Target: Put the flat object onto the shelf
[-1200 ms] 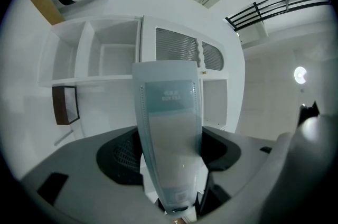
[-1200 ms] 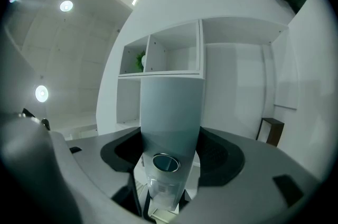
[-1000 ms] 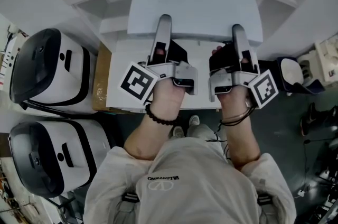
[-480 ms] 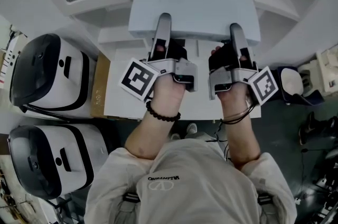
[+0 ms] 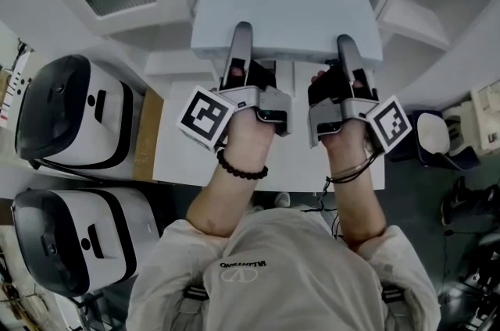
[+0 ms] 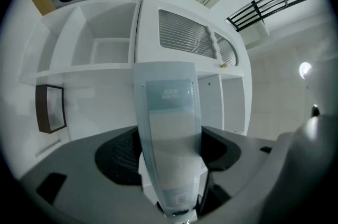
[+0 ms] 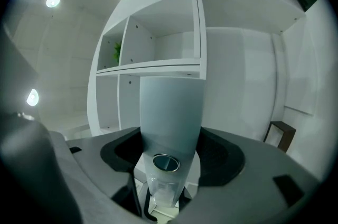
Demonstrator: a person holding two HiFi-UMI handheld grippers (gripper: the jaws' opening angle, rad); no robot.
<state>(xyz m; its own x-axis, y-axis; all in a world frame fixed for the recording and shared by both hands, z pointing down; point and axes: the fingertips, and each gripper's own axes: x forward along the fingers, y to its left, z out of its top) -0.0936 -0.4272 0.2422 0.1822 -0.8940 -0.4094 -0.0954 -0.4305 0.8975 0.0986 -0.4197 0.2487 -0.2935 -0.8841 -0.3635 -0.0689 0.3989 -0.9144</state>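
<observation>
The board (image 5: 285, 5), flat and pale, is gripped at its near edge. A long top finger (image 5: 239, 48) of each gripper lies over it. The jaws of the left gripper (image 5: 242, 33) and right gripper (image 5: 344, 42) are closed on it. It is held above a white table (image 5: 183, 158), in front of the white shelf (image 6: 105, 54).

Board (image 5: 285, 5), carried by the left claw (image 5: 241, 33) and right claw (image 5: 344, 42), has advanced across the counter (image 5: 176, 161) and away from its near edge. It now covers less of the counter. A broader strip of counter shows beneath both wrists than a second ago.
</observation>
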